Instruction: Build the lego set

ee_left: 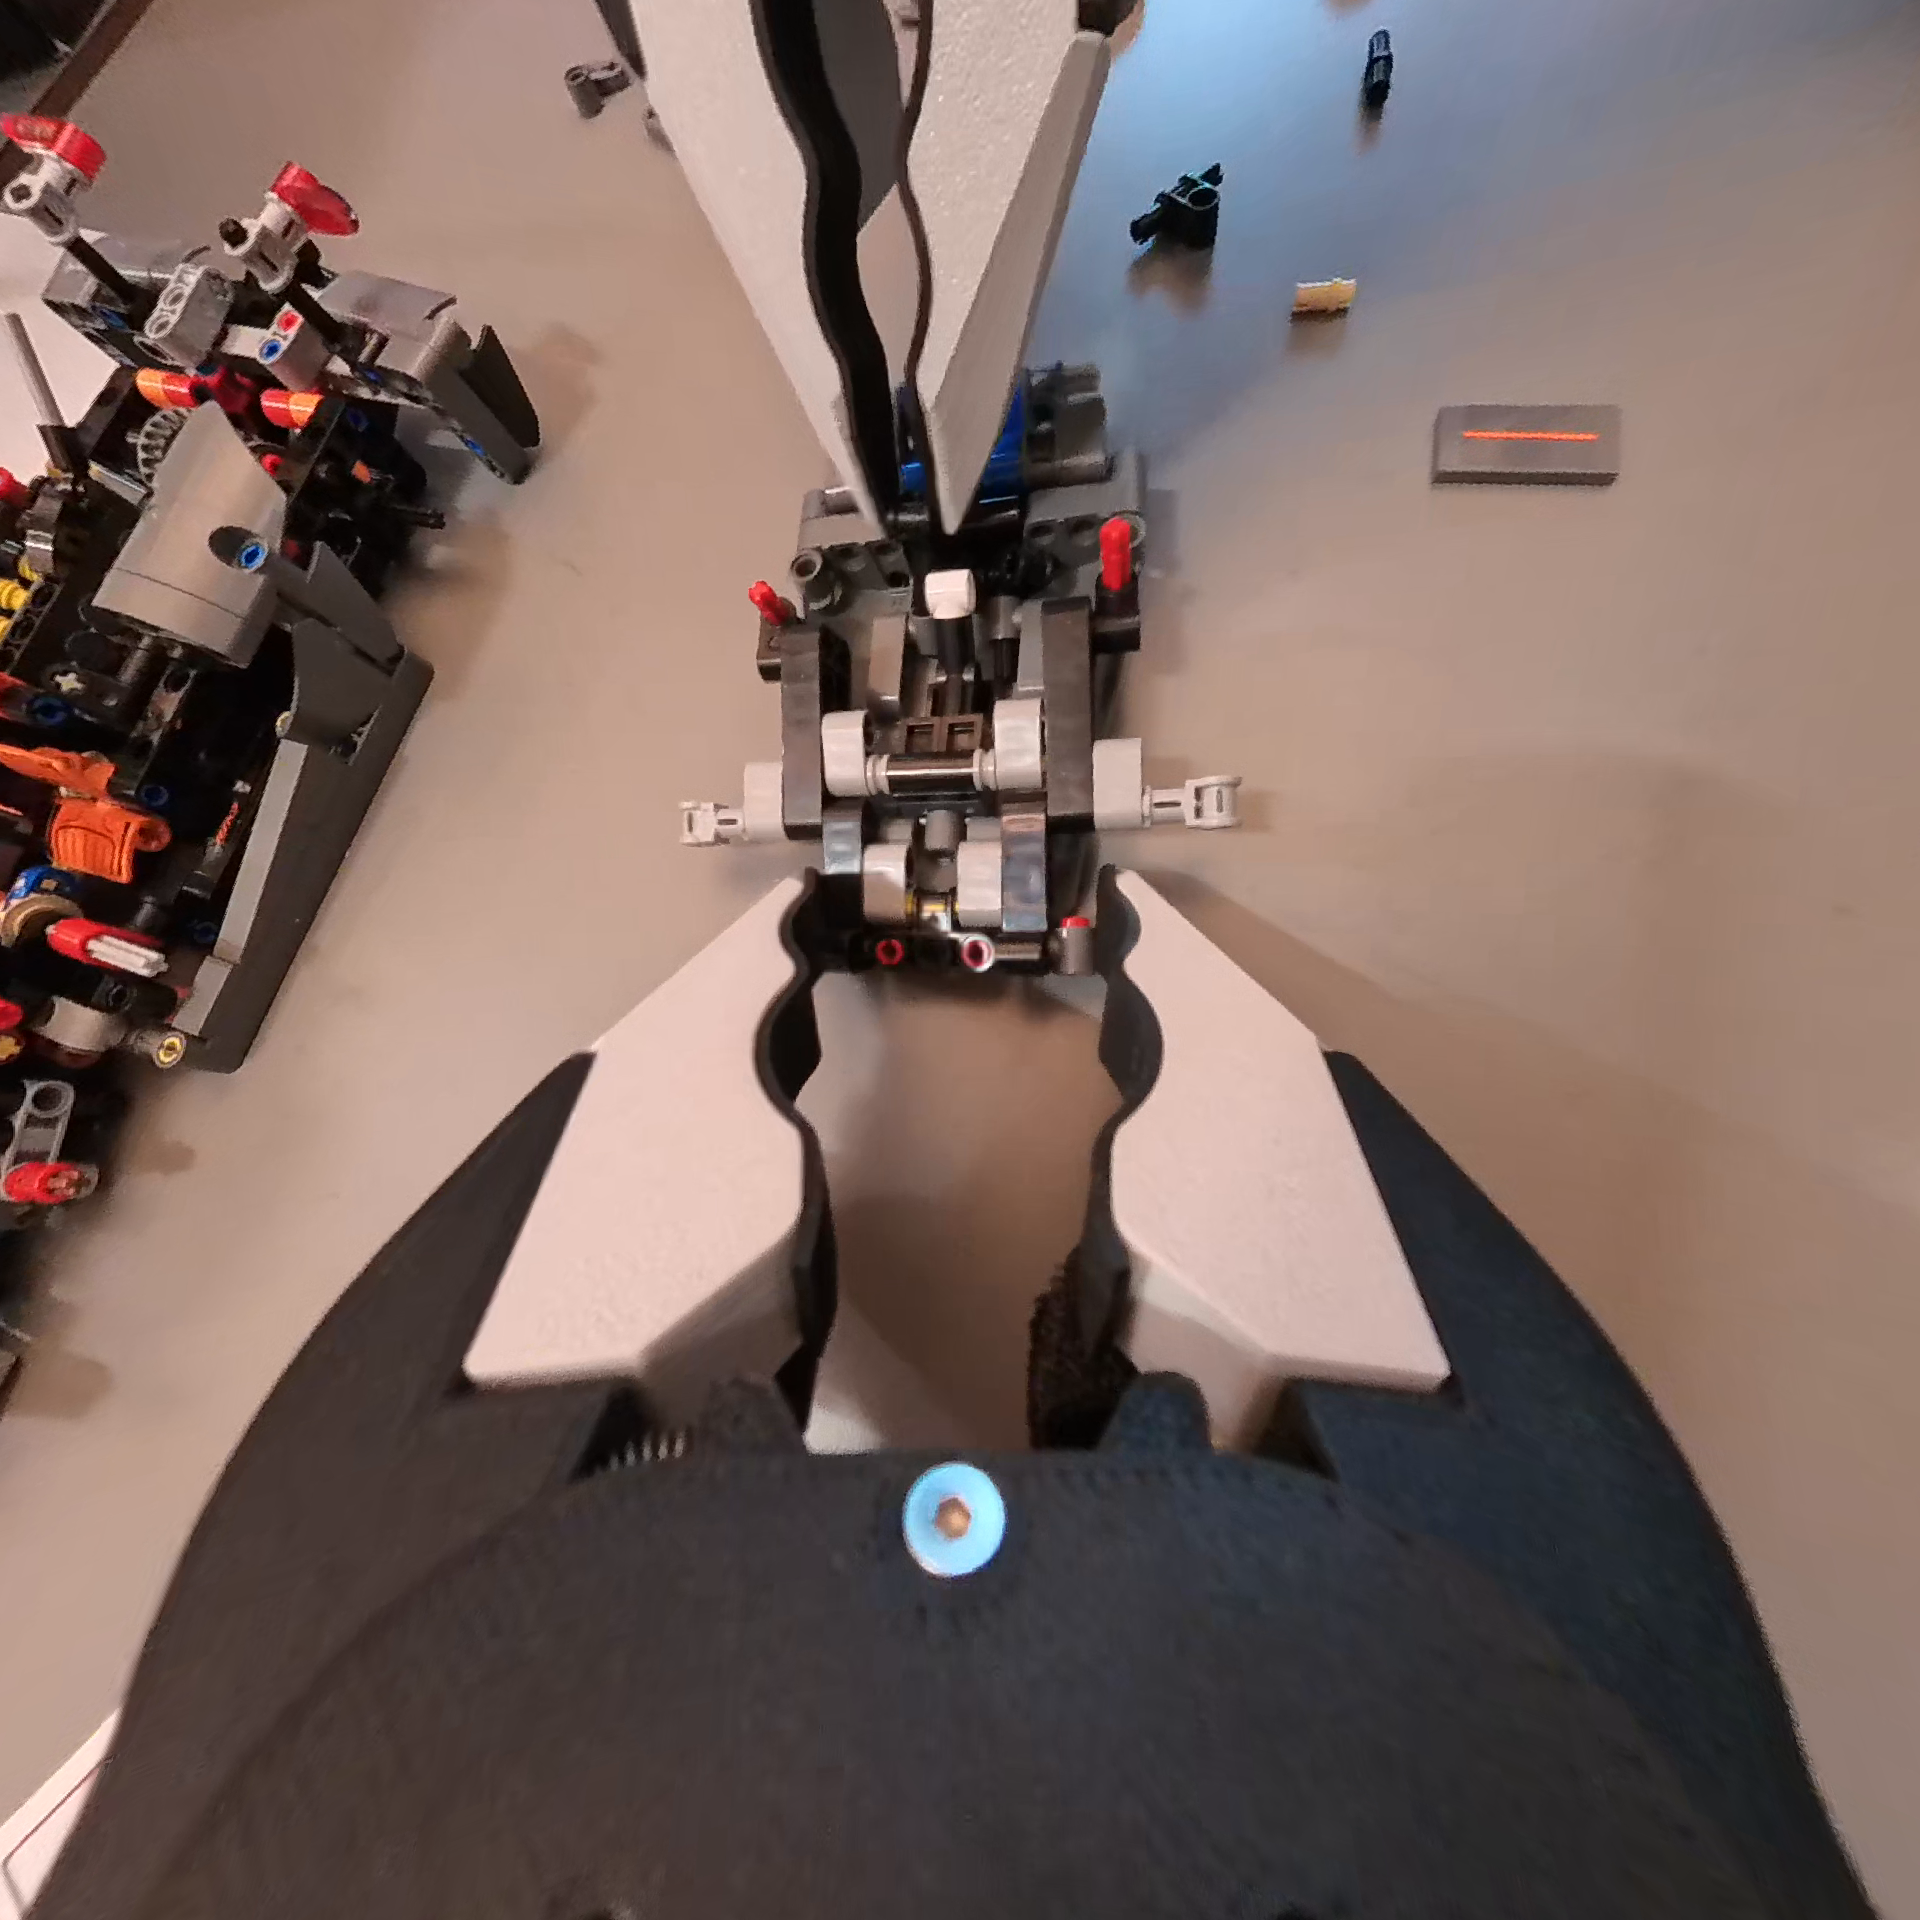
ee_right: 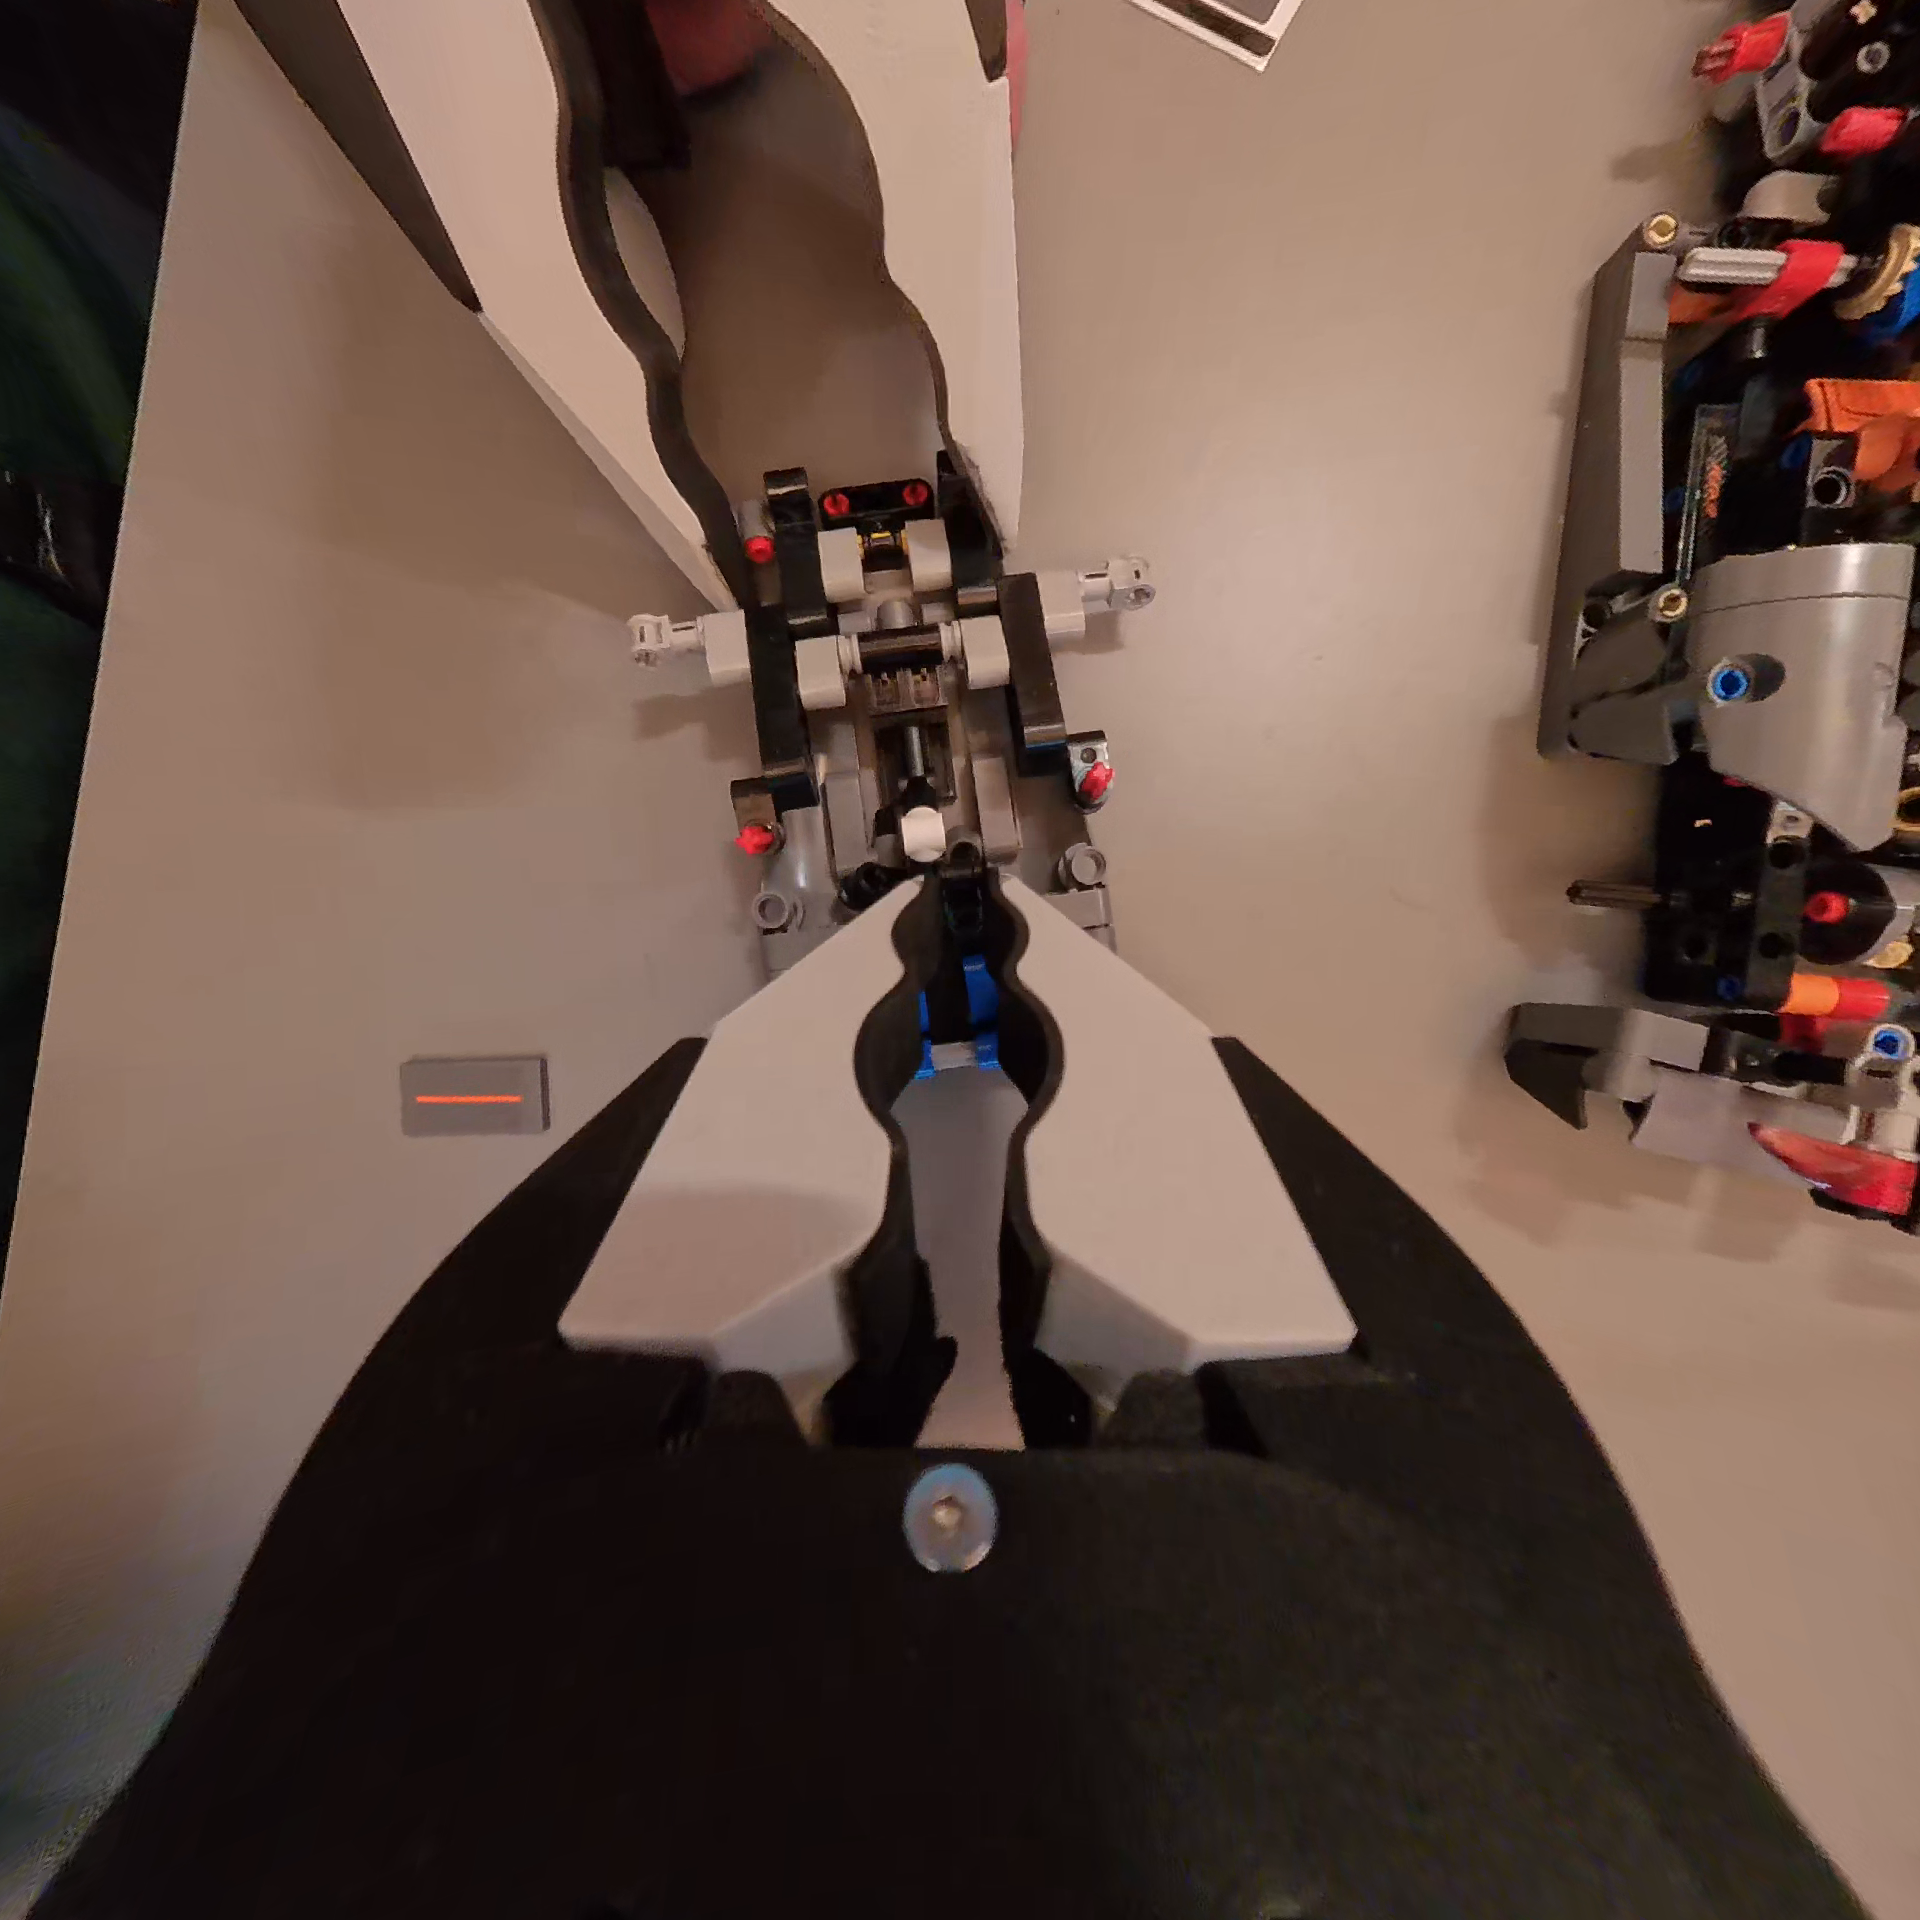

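Where the beige tabletop (ee_left: 1558,935) runs out to the left in the left wrist view, a large black, grey and orange Technic chassis with red caps (ee_left: 197,582) sits well apart from the work. At the centre lies the small grey-and-black Technic sub-assembly with light grey cross arms (ee_left: 935,758), flat on the table. The left gripper (ee_left: 961,914) has its grey fingers spread about as wide as the near end of that sub-assembly, one black-lined tip against each side of it — a bracing hold on the end with the two red pins. Opposite, the right gripper (ee_left: 920,509) comes down on the far end, its fingers nearly closed on a slim black and blue connector piece (ee_left: 914,473). Further right lie a flat dark grey tile with an orange stripe (ee_left: 1524,444), a small tan piece (ee_left: 1323,297) and two small black connectors (ee_left: 1179,208) — all loose and apart from one another.

In the right wrist view the connector (ee_right: 961,997) stands pinched between the narrowed fingertips, just beside a white knob (ee_right: 921,831).
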Available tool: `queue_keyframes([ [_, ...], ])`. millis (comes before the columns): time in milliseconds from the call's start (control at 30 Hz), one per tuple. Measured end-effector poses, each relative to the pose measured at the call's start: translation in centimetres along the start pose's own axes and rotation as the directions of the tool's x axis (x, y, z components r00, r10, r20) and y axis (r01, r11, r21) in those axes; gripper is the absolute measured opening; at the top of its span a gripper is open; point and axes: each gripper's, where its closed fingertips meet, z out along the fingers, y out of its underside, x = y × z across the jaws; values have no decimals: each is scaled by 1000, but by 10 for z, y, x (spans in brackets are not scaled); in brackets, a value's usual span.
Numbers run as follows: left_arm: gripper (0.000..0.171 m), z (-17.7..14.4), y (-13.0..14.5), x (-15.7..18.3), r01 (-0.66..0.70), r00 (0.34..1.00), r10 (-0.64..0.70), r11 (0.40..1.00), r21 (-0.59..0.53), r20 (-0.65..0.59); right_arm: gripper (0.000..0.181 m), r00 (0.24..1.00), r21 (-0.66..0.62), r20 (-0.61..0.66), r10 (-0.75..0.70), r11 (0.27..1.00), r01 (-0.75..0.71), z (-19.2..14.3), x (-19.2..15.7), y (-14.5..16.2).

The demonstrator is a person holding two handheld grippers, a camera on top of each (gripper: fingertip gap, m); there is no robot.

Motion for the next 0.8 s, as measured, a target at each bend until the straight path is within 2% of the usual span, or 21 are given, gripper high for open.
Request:
queue_keyframes([
  [300,49,1,-1,0,-15,1000,15,1000,4,4,4,999,-23,43,17,1000,-16,1,2,-1],
  [433,49,1,-1,-1,-20,1000,20,1000,5,4,4,994,-43,43,-97,994,99,1,1,0],
  [600,48,1,-1,-2,-25,1000,25,1000,6,15,4,988,-59,60,-140,988,144,5,0,-1],
  [800,46,1,-1,-3,-26,1000,25,1000,6,15,5,994,-25,71,-89,996,90,7,0,0],
])
